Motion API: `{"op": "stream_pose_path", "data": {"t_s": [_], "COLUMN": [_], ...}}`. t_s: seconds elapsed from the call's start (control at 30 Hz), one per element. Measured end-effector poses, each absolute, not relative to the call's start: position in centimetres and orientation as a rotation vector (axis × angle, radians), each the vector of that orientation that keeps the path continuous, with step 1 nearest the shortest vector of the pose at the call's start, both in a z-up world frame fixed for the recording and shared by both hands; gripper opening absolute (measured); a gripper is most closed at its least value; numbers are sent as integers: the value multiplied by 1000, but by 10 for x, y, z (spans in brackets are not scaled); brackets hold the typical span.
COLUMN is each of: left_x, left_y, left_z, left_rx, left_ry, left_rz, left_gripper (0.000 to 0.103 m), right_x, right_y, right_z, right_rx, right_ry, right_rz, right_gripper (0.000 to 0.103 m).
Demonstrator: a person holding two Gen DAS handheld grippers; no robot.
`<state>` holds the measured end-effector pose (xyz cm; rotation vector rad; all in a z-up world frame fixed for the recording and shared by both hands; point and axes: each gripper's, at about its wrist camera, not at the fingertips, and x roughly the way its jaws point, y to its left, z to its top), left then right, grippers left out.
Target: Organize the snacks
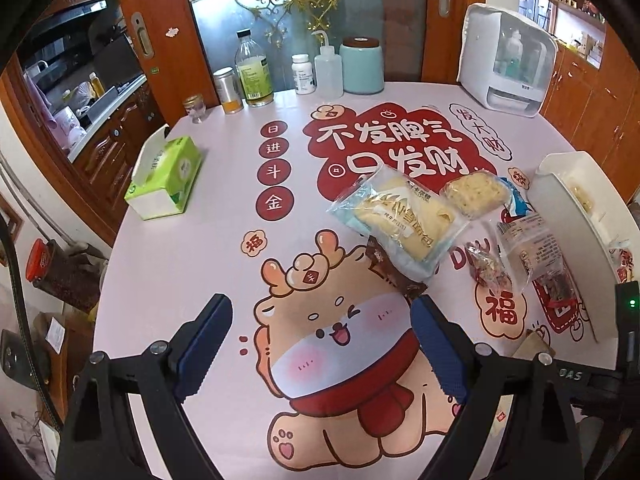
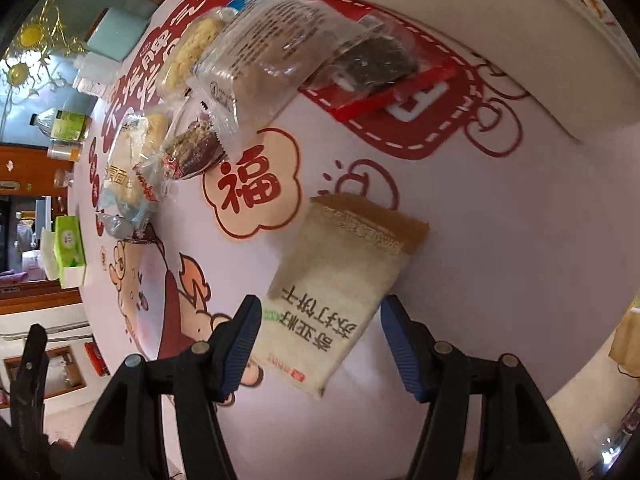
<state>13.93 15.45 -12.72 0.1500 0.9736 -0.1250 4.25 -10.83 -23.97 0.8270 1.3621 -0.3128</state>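
Several snack packets lie in a loose heap on the cartoon tablecloth: a bread pack (image 1: 400, 220), a pale noodle cake (image 1: 476, 194), a clear wrapped packet (image 1: 528, 248) and a small dark sweet (image 1: 490, 274). My left gripper (image 1: 320, 320) hangs open over the bear drawing, short of the heap, with nothing in it. In the right wrist view a cream cracker packet (image 2: 336, 304) lies flat on the cloth. My right gripper (image 2: 320, 320) points down over its near end, with one finger on each side. A gap shows at the right finger (image 2: 396, 328).
A white basket (image 1: 572, 220) stands at the table's right edge, and its wall (image 2: 520, 20) is close behind the cracker packet. A green tissue box (image 1: 168, 176) sits at the left. Bottles and jars (image 1: 256, 72) and a white appliance (image 1: 508, 60) line the back.
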Motion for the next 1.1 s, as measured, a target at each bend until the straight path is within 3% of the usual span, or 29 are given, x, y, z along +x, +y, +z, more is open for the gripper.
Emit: {"op": "stream_pose_path", "data": {"t_s": [0.37,0.77,0.8,0.87,1.0,1.1], "left_x": [190,235,236,237,234,228], "left_y": [128,104,103,102,104,106], "left_z": [-165,-227,-229,-234,-241,-239], "left_rx": [41,-67,-71,-79,-153,-119], "left_ry": [1114,1283,1289,1301,1319,1292], "left_rz": [-185,-133,-133,-136,-191,-176], "left_gripper": [90,90,87,71,21,18], "right_x": [76,74,75,76,78,79], "right_y": [-73,-80,-82,-84,-88,-88], "right_z": [-236,-234,-234,-234,-234,-234], "right_rx": [404,352,354,353,347,334], "right_ry": [1342,1317,1318,1319,1324,1324], "right_rz": [-313,-261,-258,-255,-237,-220], "right_gripper": [65,61,61,61,61,60]}}
